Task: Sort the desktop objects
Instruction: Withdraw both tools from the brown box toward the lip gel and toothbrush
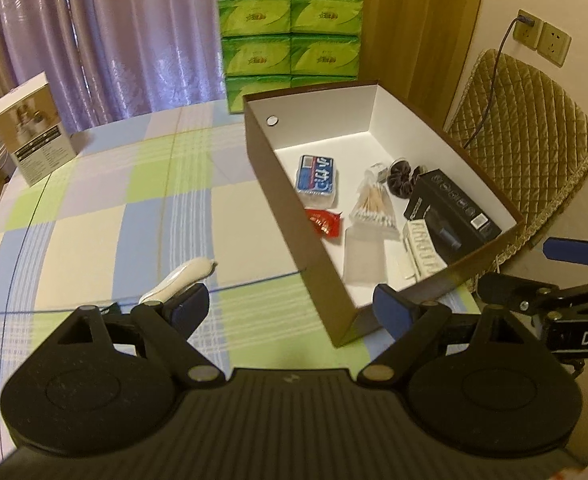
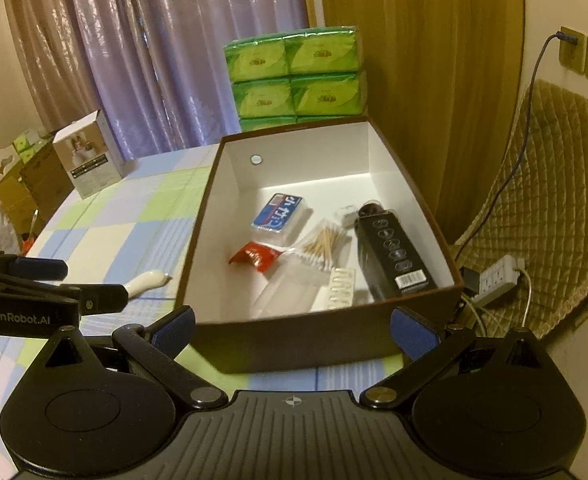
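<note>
Your brown cardboard box with white inside walls (image 2: 294, 344) stands on the checked tablecloth in blue, green and white (image 1: 106, 216), and most small things already lie inside it: a blue and white flat packet (image 2: 278, 214), a red foil sachet (image 2: 256, 258), a clear bag of cotton swabs with wooden sticks (image 2: 319, 248), a long black carton with round icons (image 2: 391, 252), a white ribbed piece (image 2: 339, 290) and a dark hair scrunchie (image 1: 399, 178). One slim white object with a rounded tip (image 1: 184, 276) lies outside, on the cloth just left of the box, right beside the left finger of your left gripper (image 1: 294, 308). Your left gripper has its jaws spread wide and holds nothing. Your right gripper (image 2: 294, 330) is also spread wide and empty, in front of the near wall of the box. Behind the box stands a stack of green tissue packs (image 1: 292, 36), and far to its left a small white and brown product carton (image 1: 30, 128).
</note>
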The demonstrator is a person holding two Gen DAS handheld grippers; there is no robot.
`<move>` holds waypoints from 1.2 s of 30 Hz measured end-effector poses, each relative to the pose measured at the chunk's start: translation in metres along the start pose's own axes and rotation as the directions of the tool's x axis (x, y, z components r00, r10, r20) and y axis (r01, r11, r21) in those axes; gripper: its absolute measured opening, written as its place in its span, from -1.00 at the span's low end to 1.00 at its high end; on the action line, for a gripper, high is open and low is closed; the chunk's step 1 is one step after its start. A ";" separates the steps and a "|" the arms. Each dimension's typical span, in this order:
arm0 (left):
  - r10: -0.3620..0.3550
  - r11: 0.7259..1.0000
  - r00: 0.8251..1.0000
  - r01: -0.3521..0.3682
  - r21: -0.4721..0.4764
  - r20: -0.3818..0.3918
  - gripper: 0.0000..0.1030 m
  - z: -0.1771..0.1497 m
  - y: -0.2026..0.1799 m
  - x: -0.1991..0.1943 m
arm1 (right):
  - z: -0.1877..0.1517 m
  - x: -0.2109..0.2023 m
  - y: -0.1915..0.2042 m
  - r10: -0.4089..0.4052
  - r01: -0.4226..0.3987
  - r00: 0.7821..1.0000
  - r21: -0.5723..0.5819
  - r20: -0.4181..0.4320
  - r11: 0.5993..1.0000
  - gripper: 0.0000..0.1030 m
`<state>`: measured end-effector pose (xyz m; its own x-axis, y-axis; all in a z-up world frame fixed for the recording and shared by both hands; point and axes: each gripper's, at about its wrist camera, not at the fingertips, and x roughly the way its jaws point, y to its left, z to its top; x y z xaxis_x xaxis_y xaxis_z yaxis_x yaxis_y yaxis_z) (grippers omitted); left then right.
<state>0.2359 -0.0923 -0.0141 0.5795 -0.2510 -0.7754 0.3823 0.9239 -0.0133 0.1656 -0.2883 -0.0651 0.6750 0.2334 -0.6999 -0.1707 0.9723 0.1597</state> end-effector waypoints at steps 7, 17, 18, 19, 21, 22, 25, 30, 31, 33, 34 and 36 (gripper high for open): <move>0.020 1.000 1.000 -0.020 -0.008 -0.015 0.69 -0.019 0.015 -0.013 | -0.014 -0.007 0.020 0.024 -0.024 0.999 -0.009 -0.025 1.000 0.96; 0.052 0.998 0.998 -0.053 -0.035 -0.040 0.69 -0.042 0.037 -0.028 | -0.025 -0.005 0.049 0.068 -0.071 0.996 -0.036 -0.062 0.997 0.96; 0.056 0.998 0.998 -0.058 -0.040 -0.042 0.69 -0.044 0.040 -0.028 | -0.026 -0.004 0.053 0.073 -0.076 0.995 -0.042 -0.065 0.996 0.96; 0.059 0.997 0.997 -0.061 -0.046 -0.044 0.69 -0.046 0.043 -0.030 | -0.026 -0.003 0.057 0.078 -0.081 0.995 -0.048 -0.068 0.996 0.96; 0.066 0.996 0.997 -0.069 -0.055 -0.047 0.69 -0.050 0.048 -0.032 | -0.027 -0.001 0.064 0.089 -0.093 0.993 -0.060 -0.075 0.994 0.96; 0.070 0.996 0.996 -0.073 -0.059 -0.048 0.69 -0.052 0.050 -0.033 | -0.027 0.001 0.067 0.093 -0.098 0.993 -0.065 -0.079 0.993 0.96; 0.080 0.994 0.995 -0.084 -0.072 -0.055 0.70 -0.057 0.059 -0.036 | -0.028 0.004 0.077 0.105 -0.112 0.990 -0.082 -0.090 0.990 0.96; 0.096 0.990 0.993 -0.102 -0.096 -0.070 0.72 -0.064 0.074 -0.037 | -0.031 0.012 0.093 0.122 -0.134 0.986 -0.106 -0.113 0.985 0.96; 0.098 0.990 0.993 -0.105 -0.099 -0.072 0.72 -0.065 0.076 -0.037 | -0.031 0.014 0.096 0.126 -0.139 0.985 -0.109 -0.117 0.984 0.96; 0.105 0.988 0.991 -0.113 -0.107 -0.078 0.72 -0.068 0.083 -0.038 | -0.032 0.018 0.102 0.134 -0.149 0.983 -0.116 -0.126 0.982 0.96; 0.108 0.987 0.991 -0.116 -0.110 -0.081 0.72 -0.069 0.086 -0.039 | -0.032 0.019 0.105 0.137 -0.153 0.982 -0.120 -0.129 0.981 0.96; 0.113 0.986 0.990 -0.122 -0.116 -0.085 0.72 -0.070 0.092 -0.039 | -0.032 0.023 0.111 0.141 -0.159 0.981 -0.126 -0.135 0.979 0.96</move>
<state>0.1978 0.0233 -0.0294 0.5554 -0.1196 -0.8230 0.2223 0.9749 0.0084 0.1388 -0.1751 -0.0855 0.5409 0.3648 -0.7579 -0.3649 0.9136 0.1793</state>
